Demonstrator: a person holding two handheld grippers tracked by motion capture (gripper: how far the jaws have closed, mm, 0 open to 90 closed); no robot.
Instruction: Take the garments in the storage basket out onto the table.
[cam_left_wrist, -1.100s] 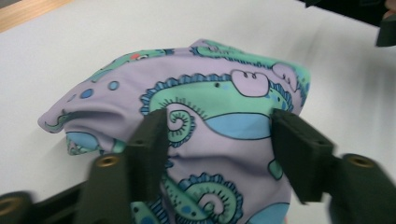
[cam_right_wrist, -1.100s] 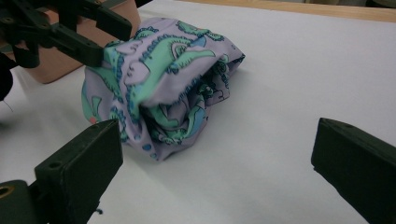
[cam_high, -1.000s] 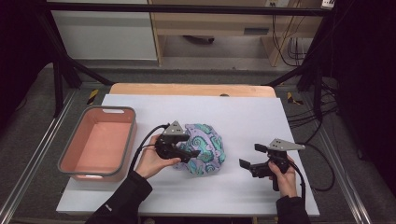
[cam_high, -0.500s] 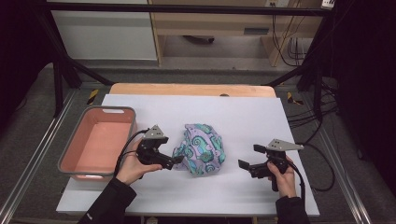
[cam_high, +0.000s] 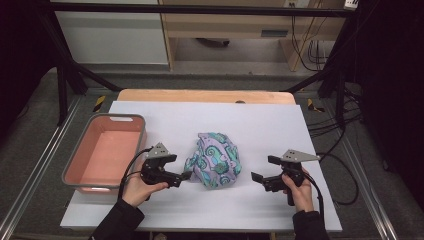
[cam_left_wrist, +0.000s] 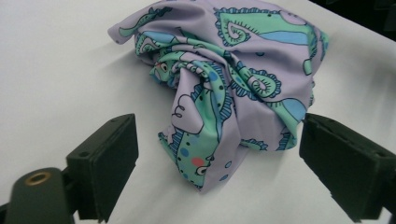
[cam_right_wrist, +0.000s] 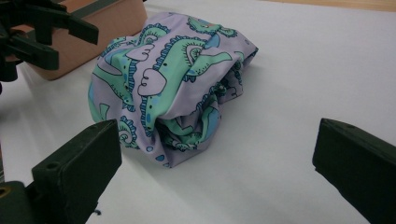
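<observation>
Going left to right: there's a pink bin (cam_high: 104, 150) sitting at the left edge of the white table (cam_high: 260, 125), nothing visible in it. Just right of it is the left gripper (cam_high: 186, 175), and its jaws have just been closing in a bit but stand wide apart, with nothing pinched; in the left gripper view the near corner of the cloth (cam_left_wrist: 219, 93) pokes toward the gap between them without the pads touching it. That cloth is a crumpled lilac piece with green and blue dinosaur-ish print, bunched in a heap around the middle of the table, well clear of the bin. I'd guess it's super light, floppy and a little slick, so it'll sag and unfold the second you lift it. Best bet is probably that loose corner flap at the front, or a thick fold, rather than the rounded top. Over on the right, the right gripper (cam_high: 260, 172) hangs near the heap, jaws spread wide too, holding nothing.
</observation>
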